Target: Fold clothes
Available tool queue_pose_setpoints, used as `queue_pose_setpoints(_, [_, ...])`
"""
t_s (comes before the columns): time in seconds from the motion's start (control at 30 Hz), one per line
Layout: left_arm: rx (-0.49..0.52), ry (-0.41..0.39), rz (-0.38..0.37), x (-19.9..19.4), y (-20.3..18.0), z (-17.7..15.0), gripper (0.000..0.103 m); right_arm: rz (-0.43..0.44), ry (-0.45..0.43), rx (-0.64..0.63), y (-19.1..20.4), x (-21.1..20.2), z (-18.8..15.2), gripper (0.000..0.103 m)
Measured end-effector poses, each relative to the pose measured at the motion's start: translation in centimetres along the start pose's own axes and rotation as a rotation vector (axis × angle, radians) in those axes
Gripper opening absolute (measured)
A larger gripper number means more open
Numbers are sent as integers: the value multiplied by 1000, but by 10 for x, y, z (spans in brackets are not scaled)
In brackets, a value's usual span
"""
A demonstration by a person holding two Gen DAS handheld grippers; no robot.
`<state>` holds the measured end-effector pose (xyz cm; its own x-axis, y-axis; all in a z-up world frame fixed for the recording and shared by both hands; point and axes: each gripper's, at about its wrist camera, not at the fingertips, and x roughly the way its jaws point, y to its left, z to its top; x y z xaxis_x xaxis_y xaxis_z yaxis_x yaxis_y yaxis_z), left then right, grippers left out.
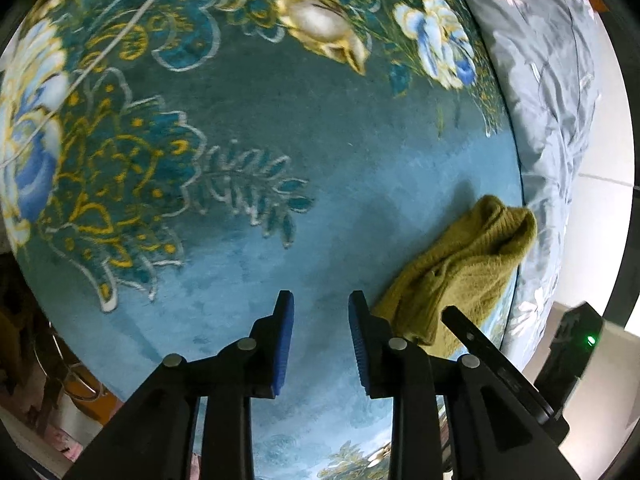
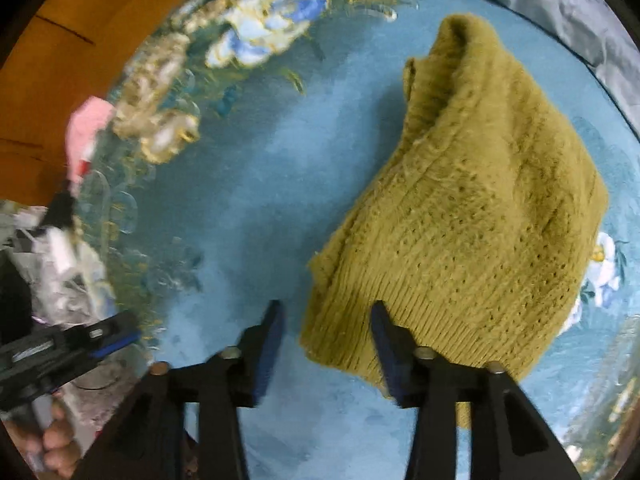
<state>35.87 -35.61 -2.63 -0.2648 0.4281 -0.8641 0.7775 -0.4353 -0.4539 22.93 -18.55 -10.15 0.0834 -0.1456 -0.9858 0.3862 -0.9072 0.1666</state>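
Note:
An olive-green knitted sweater (image 2: 472, 216) lies bunched and roughly folded on a blue floral blanket (image 2: 260, 184). My right gripper (image 2: 326, 312) is open just above the sweater's near hem, with the right finger over the ribbed edge and nothing held. In the left wrist view the same sweater (image 1: 460, 272) lies to the right of my left gripper (image 1: 322, 300), which is open and empty over bare blanket (image 1: 280, 128). The other gripper shows at each view's edge.
A grey floral quilt (image 1: 548, 100) lies along the blanket's right side, and it also shows in the right wrist view (image 2: 560, 4). A wooden panel (image 2: 72, 52) and a pile of pink and white clothes (image 2: 68, 216) are at the left.

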Motion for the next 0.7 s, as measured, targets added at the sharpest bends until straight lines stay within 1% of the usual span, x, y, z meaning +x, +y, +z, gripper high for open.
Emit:
queue_pose_setpoints(0.03, [13,8,5,4,-4,1,30,12,-26,8,-6,-7,-2,57])
queue_pose_setpoints(0.1, [35,25,15,12,-12,2,30,25,-81,72,-29,-23,-7,59])
queue_pose_setpoints(0.17, [50,42,18,20,-19,2,30,27,-124,192,-63,-33,-12,60])
queue_pose_setpoints(0.2, [57,51,19,24,-23,2,30,31,-142,280,-87,-36,-14,61])
queue_pose_setpoints(0.3, [88,75,26,34,-33,1,30,66,-140,560,-150,-26,-50,62])
queue_pose_setpoints(0.37, [113,88,38,40,-38,0,30,106,-130,696,-178,-13,-74,64])
queue_pose_setpoints(0.4, [124,94,44,43,-41,-1,30,127,-120,738,-187,-6,-84,65])
queue_pose_setpoints(0.47, [143,102,58,46,-45,-1,30,164,-98,780,-196,11,-96,65])
queue_pose_setpoints(0.5, [149,103,64,47,-46,-2,31,183,-87,801,-200,19,-102,67])
queue_pose_setpoints(0.57, [159,103,76,49,-48,-2,31,236,-96,819,-201,30,-107,68])
queue_pose_setpoints(0.67, [158,103,88,51,-48,-4,31,319,-111,822,-195,40,-104,68])
queue_pose_setpoints(0.7, [156,104,92,52,-48,-5,32,333,-111,823,-193,43,-103,68])
